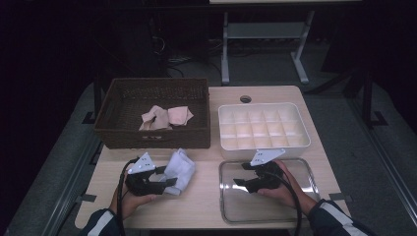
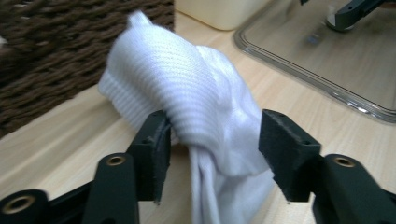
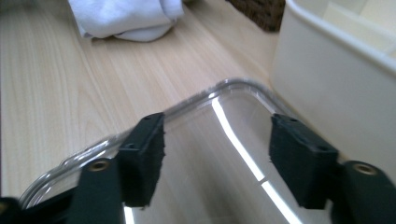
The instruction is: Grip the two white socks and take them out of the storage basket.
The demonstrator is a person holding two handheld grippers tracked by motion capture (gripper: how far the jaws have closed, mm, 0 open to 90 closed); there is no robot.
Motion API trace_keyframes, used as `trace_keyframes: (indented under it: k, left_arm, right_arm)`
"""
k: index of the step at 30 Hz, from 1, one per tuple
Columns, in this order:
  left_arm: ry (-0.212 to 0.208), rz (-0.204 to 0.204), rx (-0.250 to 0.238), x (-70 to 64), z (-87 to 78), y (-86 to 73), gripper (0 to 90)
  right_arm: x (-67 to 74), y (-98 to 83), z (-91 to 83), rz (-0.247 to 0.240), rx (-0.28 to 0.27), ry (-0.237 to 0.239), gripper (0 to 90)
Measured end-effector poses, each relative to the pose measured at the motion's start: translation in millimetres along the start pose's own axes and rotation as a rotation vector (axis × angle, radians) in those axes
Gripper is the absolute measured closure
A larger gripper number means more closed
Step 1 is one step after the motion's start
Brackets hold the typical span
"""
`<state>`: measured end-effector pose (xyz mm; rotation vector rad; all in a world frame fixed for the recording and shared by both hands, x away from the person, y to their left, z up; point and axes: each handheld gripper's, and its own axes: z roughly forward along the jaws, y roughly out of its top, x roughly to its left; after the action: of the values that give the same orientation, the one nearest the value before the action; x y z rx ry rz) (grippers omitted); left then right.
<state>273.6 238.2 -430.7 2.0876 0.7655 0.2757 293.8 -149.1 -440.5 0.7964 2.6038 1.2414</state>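
Note:
A white knitted cloth (image 1: pixel 179 169) lies crumpled on the wooden table, in front of the basket. My left gripper (image 1: pixel 164 177) sits low at its left side. In the left gripper view the cloth (image 2: pixel 187 93) bulges between the jaws of this gripper (image 2: pixel 215 135); they stand wide apart and do not squeeze it. My right gripper (image 1: pixel 242 174) hovers over a clear plastic lid (image 1: pixel 236 206). Its jaws (image 3: pixel 217 140) are open with nothing between them, above the lid's corner (image 3: pixel 210 186). The cloth (image 3: pixel 126 16) shows farther off.
A brown wicker basket (image 1: pixel 152 135) at the back left holds pinkish cloths (image 1: pixel 164 117). A white divided box (image 1: pixel 263 105) stands at the back right, just behind the lid. Bare wood lies between cloth and lid. The table's front edge is near my forearms.

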Motion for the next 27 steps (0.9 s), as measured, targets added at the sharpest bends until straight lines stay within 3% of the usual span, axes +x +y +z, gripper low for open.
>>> trace_keyframes:
  k: [3, 7, 12, 16, 21, 27]
  left_arm:
    - [0.004, -0.007, 0.026, 0.2, -1.0, -4.1, 44.4]
    - [-0.008, -0.004, 0.068, -0.4, 5.6, -11.5, 55.9]
    - [-0.012, 0.028, 0.080, -3.7, 11.7, -13.3, 65.5]
    - [-0.018, 0.069, 0.100, -10.8, 20.7, -12.1, 72.6]
    - [-0.039, 0.144, 0.141, -19.7, 30.2, -12.1, 71.3]
    - [-0.071, 0.178, 0.178, -22.6, 37.7, -13.7, 69.4]
  right_arm:
    - [6.1, 7.6, 3.6, -0.048, 0.006, 0.010, 39.3]
    - [15.8, 18.2, 10.6, -0.094, 0.002, 0.006, 44.2]
    - [29.5, 35.0, 26.5, -0.171, 0.007, 0.044, 59.4]
    - [39.0, 43.4, 41.1, -0.208, 0.002, 0.064, 63.9]
    - [51.4, 55.2, 61.2, -0.224, 0.016, 0.100, 49.7]
    - [63.2, 60.4, 90.2, -0.264, 0.071, 0.151, 44.2]
